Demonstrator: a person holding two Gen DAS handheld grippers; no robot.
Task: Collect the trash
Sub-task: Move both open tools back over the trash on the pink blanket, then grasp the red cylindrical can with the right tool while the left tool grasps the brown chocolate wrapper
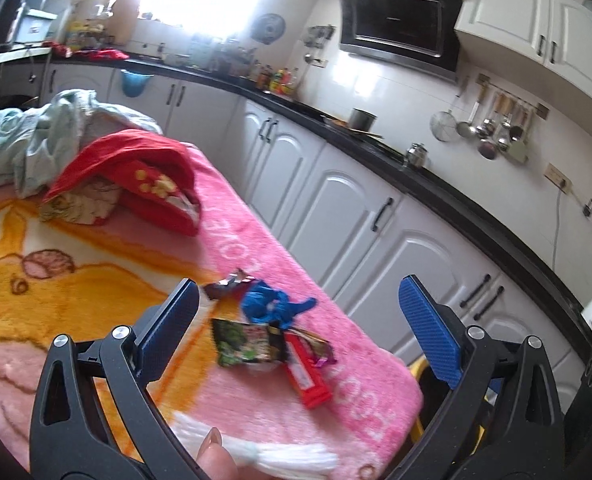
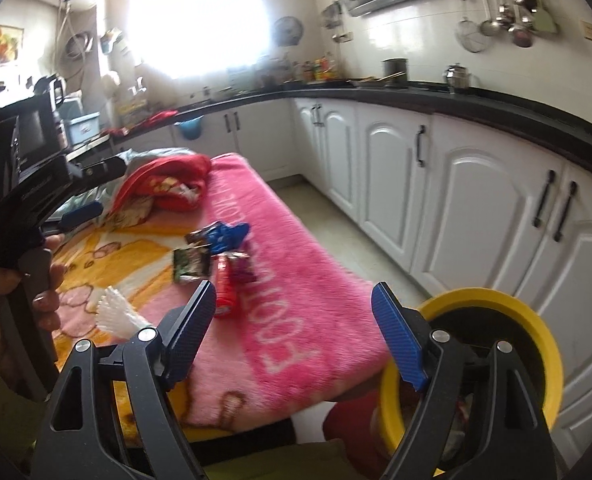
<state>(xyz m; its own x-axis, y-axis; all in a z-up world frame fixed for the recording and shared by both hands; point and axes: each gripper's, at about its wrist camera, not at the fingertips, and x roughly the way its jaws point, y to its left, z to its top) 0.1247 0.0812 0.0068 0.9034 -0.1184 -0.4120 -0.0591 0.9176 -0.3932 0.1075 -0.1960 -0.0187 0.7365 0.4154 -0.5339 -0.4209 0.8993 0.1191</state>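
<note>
With both grippers held above the pink blanket (image 1: 296, 400), neither one grips anything. Left gripper (image 1: 300, 320): fingers spread wide, nothing between the pads, hanging over the trash pile without touching it. Right gripper (image 2: 292, 320): fingers also wide apart and empty, aimed at the blanket's near right corner.

Trash sits in one small cluster on the blanket, near its right edge:
- green snack wrapper (image 1: 244, 342), flat, on the left of the pile
- red wrapper (image 1: 306, 372), long, just right of the green one, touching or overlapping it
- purple foil wrapper (image 1: 320, 350), against the red one's far end
- blue crumpled piece (image 1: 272, 304), behind those, material unclear
- dark foil wrapper (image 1: 226, 282), farthest back, just beside the blue piece

White tassel (image 1: 288, 454) lies apart from the pile, nearer the camera. A fingertip (image 1: 212, 444) shows at the bottom of the left view, next to it.

Yellow bin (image 2: 528, 320) stands on the floor just off the blanket's near right corner, open top, dark inside; contents too blurred to tell. Right gripper's right finger overlaps its rim in the right wrist view.

Red cloth (image 1: 136, 176) and a pale green cloth (image 1: 36, 140) are heaped at the blanket's far end, well apart from the trash. White cabinets (image 1: 336, 200) run along the right side.

In the right wrist view, a hand (image 2: 36, 280) holds the left gripper's handle at left.
</note>
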